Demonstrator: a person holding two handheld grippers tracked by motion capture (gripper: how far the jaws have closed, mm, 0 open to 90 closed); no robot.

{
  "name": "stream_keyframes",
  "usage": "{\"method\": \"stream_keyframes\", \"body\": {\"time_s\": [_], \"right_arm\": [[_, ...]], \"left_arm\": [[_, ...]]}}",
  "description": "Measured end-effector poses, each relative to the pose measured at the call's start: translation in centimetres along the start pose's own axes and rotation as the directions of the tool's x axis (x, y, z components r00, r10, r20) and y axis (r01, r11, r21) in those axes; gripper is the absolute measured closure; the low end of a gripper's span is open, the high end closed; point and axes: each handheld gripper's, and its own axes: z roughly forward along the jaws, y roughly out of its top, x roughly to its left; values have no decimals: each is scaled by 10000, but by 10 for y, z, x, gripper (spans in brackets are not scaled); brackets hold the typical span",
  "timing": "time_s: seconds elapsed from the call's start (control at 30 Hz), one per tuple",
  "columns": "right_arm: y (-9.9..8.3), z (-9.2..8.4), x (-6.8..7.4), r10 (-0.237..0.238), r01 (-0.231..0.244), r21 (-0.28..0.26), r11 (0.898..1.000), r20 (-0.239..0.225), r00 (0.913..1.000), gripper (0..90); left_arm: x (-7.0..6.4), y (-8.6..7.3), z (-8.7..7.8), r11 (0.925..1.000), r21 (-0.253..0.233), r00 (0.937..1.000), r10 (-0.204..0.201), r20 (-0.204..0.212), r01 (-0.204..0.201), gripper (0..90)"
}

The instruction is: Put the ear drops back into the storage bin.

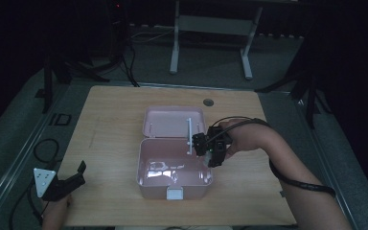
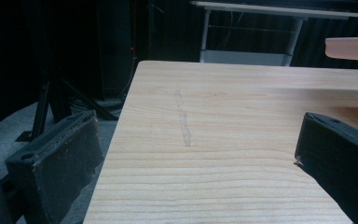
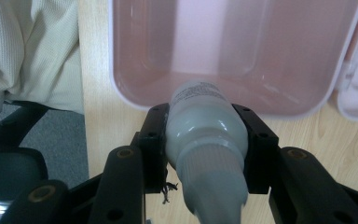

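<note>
White bottle (image 3: 205, 126) clamped between right gripper (image 3: 206, 140) jaws at rim of open pink box (image 1: 172, 184), left gripper (image 1: 69, 182) wide open, empty, over table (image 2: 223, 140) corner

Dim room, dark walls. Light wood-grain tabletop (image 1: 115, 124) on grey carpet floor (image 1: 211, 62). White metal-framed desk w/ 2 legs (image 1: 211, 28) behind. Black tripod stands (image 1: 57, 72) at sides.

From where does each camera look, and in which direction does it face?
High view: above the person's side, facing forward and down on the table; both forearms show.
Left gripper view: rides the left gripper, looking across bare tabletop.
Right gripper view: rides the right gripper, clamped on a white bottle.
Shared: the pink box.
</note>
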Motion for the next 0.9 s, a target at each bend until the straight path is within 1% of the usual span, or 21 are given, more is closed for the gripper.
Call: {"method": "stream_keyframes", "body": {"time_s": [0.2, 0.33, 0.5, 0.53, 0.7, 0.73, 0.83, 0.9], "right_arm": [[13, 6, 0, -289, 290, 86, 9995, -117, 9995, 597], [19, 14, 0, -445, 448, 130, 9989, -256, 9987, 597], [25, 27, -2, -570, 578, 210, 9981, -382, 9976, 597], [27, 30, -2, -529, 536, 163, 9984, -415, 9977, 597], [33, 46, -4, -622, 635, 319, 9975, -407, 9972, 597], [34, 50, -5, -690, 706, 434, 9966, -368, 9969, 597], [37, 61, -5, -774, 796, 564, 9952, -405, 9962, 597], [39, 68, -5, -1004, 1031, 647, 9926, -428, 9940, 597]], "left_arm": [[0, 0, 0, 10000, -4, 10000, -6, 12, 6, 5], [0, 0, 0, 10000, -2, 10000, -12, 10, 12, 5], [0, 0, 0, 10000, 0, 10000, -26, 13, 26, 5], [0, 0, 0, 10000, 0, 10000, -28, 13, 28, 5], [0, 0, 0, 10000, 1, 10000, -25, 11, 25, 5], [0, 0, 0, 10000, 2, 10000, -29, 14, 29, 5], [0, 0, 0, 10000, 4, 10000, -30, 15, 30, 5], [0, 0, 0, 10000, 11, 10000, -20, 21, 19, 5]]}}
